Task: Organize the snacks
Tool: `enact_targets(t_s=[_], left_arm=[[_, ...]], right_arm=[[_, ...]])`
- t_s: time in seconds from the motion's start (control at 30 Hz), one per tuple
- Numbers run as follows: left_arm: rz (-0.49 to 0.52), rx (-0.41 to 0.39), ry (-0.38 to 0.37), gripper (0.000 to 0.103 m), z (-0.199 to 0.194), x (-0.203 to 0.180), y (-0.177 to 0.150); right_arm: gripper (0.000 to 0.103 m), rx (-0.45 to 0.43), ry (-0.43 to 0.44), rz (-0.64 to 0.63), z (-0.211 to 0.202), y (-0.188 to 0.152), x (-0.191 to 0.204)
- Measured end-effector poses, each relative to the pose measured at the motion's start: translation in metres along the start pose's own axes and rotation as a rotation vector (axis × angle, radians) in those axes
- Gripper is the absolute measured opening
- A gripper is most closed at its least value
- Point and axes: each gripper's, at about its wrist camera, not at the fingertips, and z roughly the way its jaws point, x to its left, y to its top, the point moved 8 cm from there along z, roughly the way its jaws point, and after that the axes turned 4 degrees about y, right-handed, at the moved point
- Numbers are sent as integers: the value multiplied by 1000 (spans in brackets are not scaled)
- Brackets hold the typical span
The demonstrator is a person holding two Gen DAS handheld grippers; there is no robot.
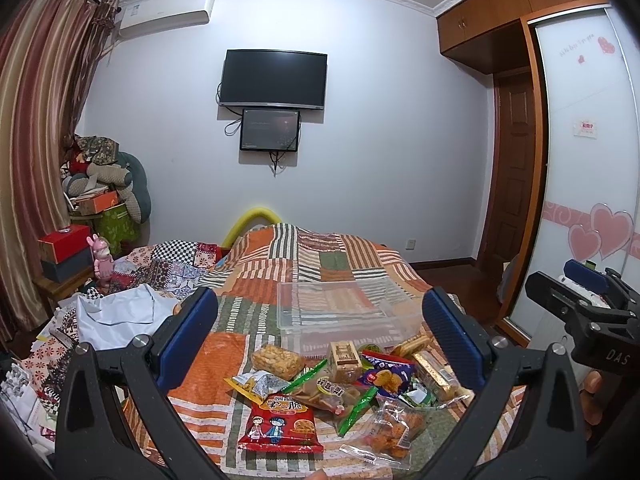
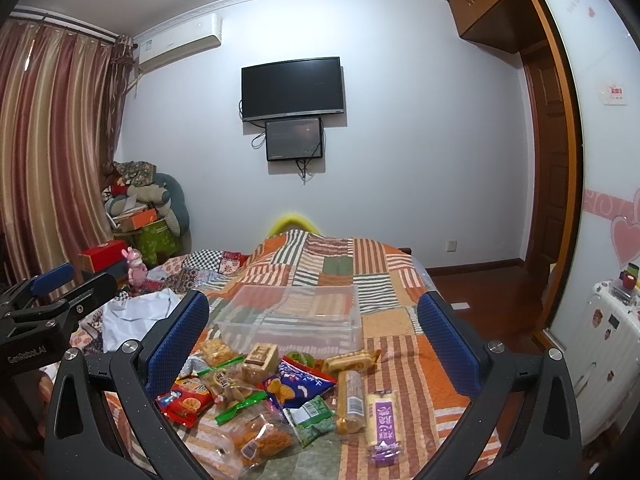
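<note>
The snack bags (image 1: 281,420) are shiny plastic. The box (image 1: 340,312) is clear plastic. The quilt (image 1: 320,256) is soft cloth.

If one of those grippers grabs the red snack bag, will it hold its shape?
Probably not. The red bag lies flat and creased on the quilt, so it looks thin and floppy. It seems light. Its glossy film may slip, and the contents could crush.

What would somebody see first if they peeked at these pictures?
Probably the bright snack pile on the striped quilt, right in front of both open grippers, left and right. Just behind it sits an empty clear box. A black TV hangs on the far wall.
</note>
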Motion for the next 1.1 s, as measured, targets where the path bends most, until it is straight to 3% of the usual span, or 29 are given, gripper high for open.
enact_targets(t_s=[1.1], left_arm=[[3, 7, 4, 103, 2, 0, -3]], right_arm=[[103, 19, 14, 21, 3, -6, -3]])
